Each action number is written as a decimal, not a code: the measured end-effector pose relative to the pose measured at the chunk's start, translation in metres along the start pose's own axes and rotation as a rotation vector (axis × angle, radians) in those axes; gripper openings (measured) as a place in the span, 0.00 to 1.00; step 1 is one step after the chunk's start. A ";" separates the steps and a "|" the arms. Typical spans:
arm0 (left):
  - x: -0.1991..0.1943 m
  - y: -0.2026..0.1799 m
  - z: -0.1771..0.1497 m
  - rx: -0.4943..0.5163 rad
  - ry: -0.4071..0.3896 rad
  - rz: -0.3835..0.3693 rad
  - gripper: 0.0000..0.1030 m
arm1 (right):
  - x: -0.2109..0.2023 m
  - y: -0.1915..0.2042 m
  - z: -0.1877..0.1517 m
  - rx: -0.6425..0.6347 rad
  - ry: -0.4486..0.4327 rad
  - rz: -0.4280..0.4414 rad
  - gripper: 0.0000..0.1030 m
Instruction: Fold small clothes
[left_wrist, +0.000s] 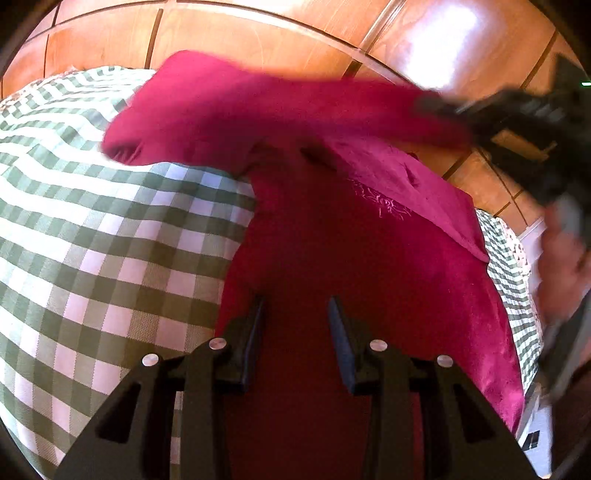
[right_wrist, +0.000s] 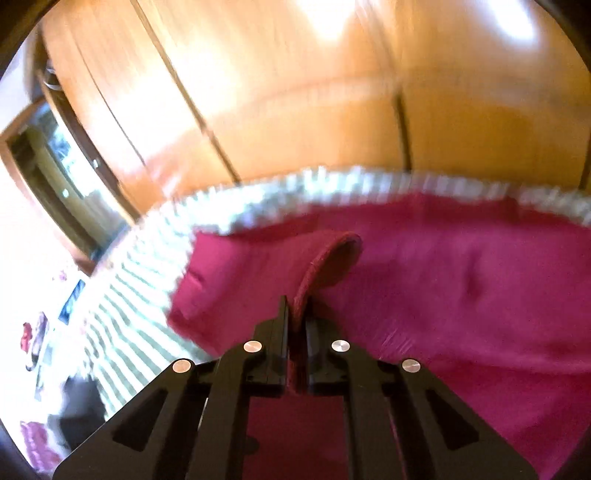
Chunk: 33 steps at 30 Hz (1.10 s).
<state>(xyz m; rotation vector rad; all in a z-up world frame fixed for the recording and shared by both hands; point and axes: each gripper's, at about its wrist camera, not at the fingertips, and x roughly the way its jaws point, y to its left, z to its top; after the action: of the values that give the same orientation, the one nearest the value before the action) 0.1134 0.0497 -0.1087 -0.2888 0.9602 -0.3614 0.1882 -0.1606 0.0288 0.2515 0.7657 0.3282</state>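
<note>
Bed (left_wrist: 92, 229): covered by a green-checked cloth; the garment is carried at its right side.
Garment (left_wrist: 369, 258): magenta, spread flat, one sleeve lifted across the top.
Right gripper (right_wrist: 295, 314): clenched on the sleeve edge; it should be laid inward, kept taut.
Left gripper (left_wrist: 295, 314): released, over the body; best used for pinning the cloth.

- The magenta garment (left_wrist: 369, 240) is soft cloth with a faint velvety sheen and a fine stitched motif.
- The checked tablecloth (left_wrist: 110, 229) is matt woven cloth, its weave visible.
- The wooden cabinet (left_wrist: 258, 40) is smooth, glossy, glare-streaked.
- The left hand-held gripper (left_wrist: 295, 332) looks like matt black plastic, with shiny metal pins.
</note>
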 end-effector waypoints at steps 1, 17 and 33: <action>-0.001 0.000 -0.001 0.006 -0.002 0.005 0.34 | -0.018 -0.008 0.012 0.005 -0.046 -0.011 0.06; 0.008 -0.022 -0.005 0.039 0.008 0.059 0.34 | -0.038 -0.193 -0.009 0.259 -0.004 -0.383 0.06; 0.004 0.036 0.114 -0.235 -0.055 -0.045 0.55 | -0.048 -0.198 -0.032 0.228 -0.058 -0.474 0.62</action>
<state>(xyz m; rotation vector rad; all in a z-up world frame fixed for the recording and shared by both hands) 0.2167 0.0896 -0.0638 -0.5328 0.9437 -0.2803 0.1726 -0.3579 -0.0302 0.2835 0.7803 -0.2153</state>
